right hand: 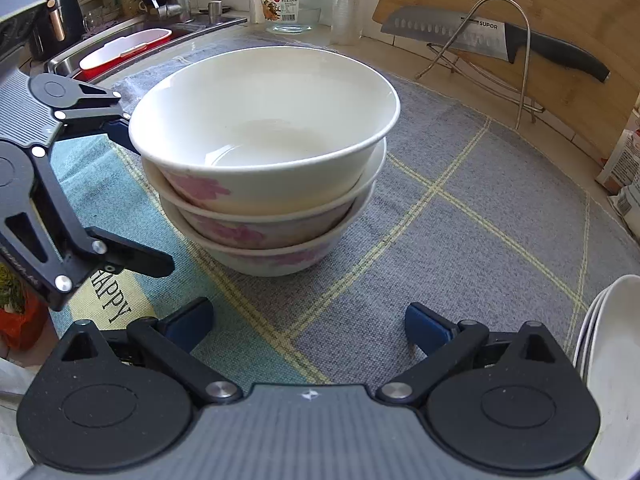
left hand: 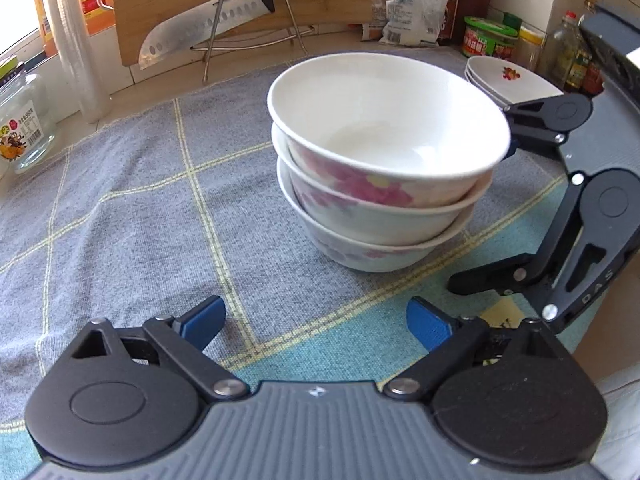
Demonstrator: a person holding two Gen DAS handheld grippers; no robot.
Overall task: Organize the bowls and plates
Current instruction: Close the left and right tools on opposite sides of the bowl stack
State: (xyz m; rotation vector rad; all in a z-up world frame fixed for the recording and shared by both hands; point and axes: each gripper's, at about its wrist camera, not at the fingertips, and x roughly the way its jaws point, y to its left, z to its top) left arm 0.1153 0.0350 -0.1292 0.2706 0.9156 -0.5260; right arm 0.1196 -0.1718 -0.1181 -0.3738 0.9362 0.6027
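Note:
Three white bowls with pink flowers (left hand: 384,160) (right hand: 264,152) stand nested on the checked cloth (left hand: 160,208). A small stack of white plates (left hand: 508,76) (right hand: 612,360) sits beyond the bowls in the left wrist view and at the right edge in the right wrist view. My left gripper (left hand: 316,320) (right hand: 146,200) is open with nothing between its blue pads, just short of the stack. My right gripper (right hand: 310,320) (left hand: 480,216) is also open and holds nothing, and faces the bowls from the other side. One of its fingers (left hand: 532,120) lies close by the top bowl's rim.
A knife (left hand: 208,24) leans on a wire stand (right hand: 500,64) against a wooden board (left hand: 328,4) at the back. A glass jar (left hand: 24,120), food bags (left hand: 416,4), jars and bottles (left hand: 564,48) line the counter. A sink with a red-and-white tub (right hand: 124,48) lies beyond the cloth.

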